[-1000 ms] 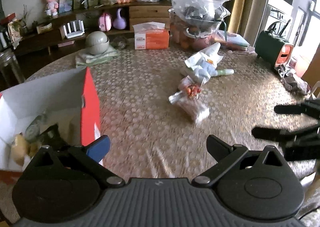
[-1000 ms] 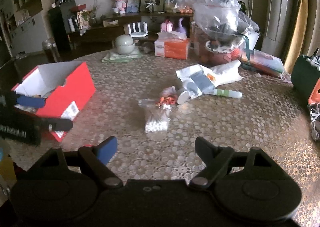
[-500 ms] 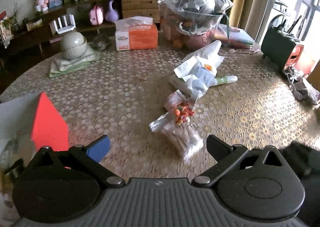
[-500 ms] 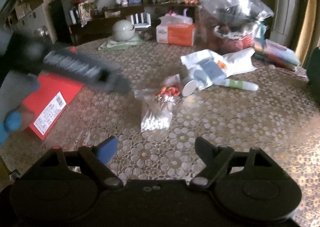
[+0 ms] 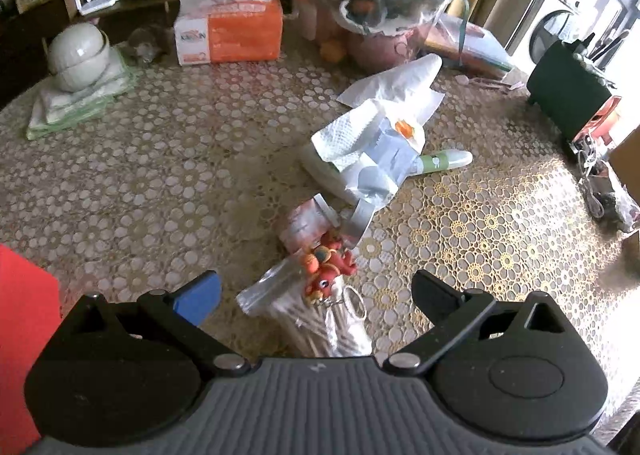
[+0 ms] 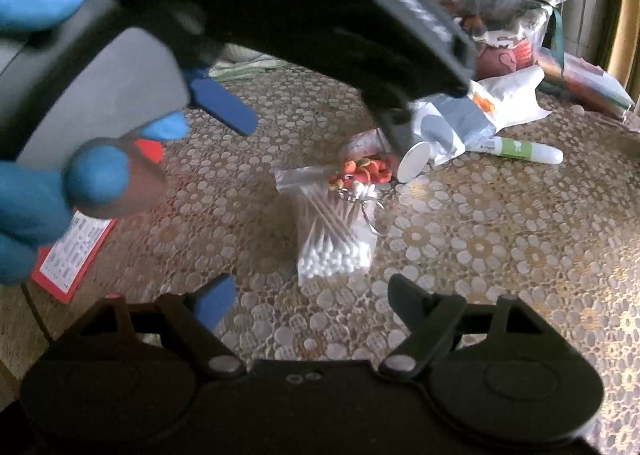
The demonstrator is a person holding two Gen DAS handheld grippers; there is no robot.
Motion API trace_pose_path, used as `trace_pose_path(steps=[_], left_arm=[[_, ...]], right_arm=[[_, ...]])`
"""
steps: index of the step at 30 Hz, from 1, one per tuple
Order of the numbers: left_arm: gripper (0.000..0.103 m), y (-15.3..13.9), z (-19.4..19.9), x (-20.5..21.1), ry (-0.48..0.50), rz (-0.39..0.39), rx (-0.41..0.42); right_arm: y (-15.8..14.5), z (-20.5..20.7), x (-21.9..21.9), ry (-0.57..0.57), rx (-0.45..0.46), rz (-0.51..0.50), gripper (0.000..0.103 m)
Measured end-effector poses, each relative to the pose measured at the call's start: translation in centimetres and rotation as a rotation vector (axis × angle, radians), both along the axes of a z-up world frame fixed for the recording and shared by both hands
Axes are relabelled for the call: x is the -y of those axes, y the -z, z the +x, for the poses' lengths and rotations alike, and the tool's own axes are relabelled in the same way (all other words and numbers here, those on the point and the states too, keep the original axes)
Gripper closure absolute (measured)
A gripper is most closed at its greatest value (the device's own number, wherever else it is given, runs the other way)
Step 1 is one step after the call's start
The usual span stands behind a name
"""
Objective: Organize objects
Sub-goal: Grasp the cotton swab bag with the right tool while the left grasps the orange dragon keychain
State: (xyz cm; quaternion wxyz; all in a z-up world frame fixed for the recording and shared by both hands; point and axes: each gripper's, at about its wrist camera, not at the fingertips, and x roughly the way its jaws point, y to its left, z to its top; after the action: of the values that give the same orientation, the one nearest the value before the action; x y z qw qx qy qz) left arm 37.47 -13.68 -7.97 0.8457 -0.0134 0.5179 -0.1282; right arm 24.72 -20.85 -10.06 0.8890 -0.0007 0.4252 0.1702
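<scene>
- The left tongs (image 5: 316,291) gape wide and empty, with the clear bag of cotton swabs (image 5: 320,319) on the table between and just beyond their tips.
- The right tongs (image 6: 310,297) stand open too, gripping nothing; the same bag lies just ahead of them.
- An orange keychain figure (image 6: 362,173) rests on the bag's far end.
- Beyond it lie crumpled white paper (image 5: 384,123) and a green-and-white tube (image 6: 524,149).
- A red box (image 5: 24,319) sits left of the left tongs.
- An orange tissue box (image 5: 230,33) stands far back.
</scene>
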Motion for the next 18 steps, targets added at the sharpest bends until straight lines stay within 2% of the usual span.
trace_pose_path(steps=[3,7,11,13,15,17,18], left_arm=[[0.006,0.9,0.7,0.5,0.019,-0.025,-0.041],[0.030,1.8,1.6,1.0,0.031,-0.035,-0.079],[0.041,2.5,2.0,1.5,0.053,-0.034,-0.087],[0.050,2.7,2.2,1.7,0.063,-0.037,-0.089],[0.053,2.9,2.3,1.9,0.068,-0.035,-0.087],[0.054,3.0,2.3,2.1,0.070,-0.031,-0.079],[0.059,3.0,2.3,2.2,0.074,-0.028,-0.073]], right_arm=[[0.6,0.4,-0.6,0.008,0.004,-0.013,0.020],[1.3,0.9,-1.1,0.015,0.003,-0.017,0.021],[1.5,1.3,-1.4,0.027,0.017,-0.032,0.021],[1.5,1.4,-1.5,0.036,0.023,-0.035,0.021],[1.5,1.6,-1.5,0.050,0.031,-0.042,0.023],[1.5,1.7,-1.6,0.062,0.038,-0.045,0.035],[1.4,1.7,-1.6,0.069,0.045,-0.053,0.038]])
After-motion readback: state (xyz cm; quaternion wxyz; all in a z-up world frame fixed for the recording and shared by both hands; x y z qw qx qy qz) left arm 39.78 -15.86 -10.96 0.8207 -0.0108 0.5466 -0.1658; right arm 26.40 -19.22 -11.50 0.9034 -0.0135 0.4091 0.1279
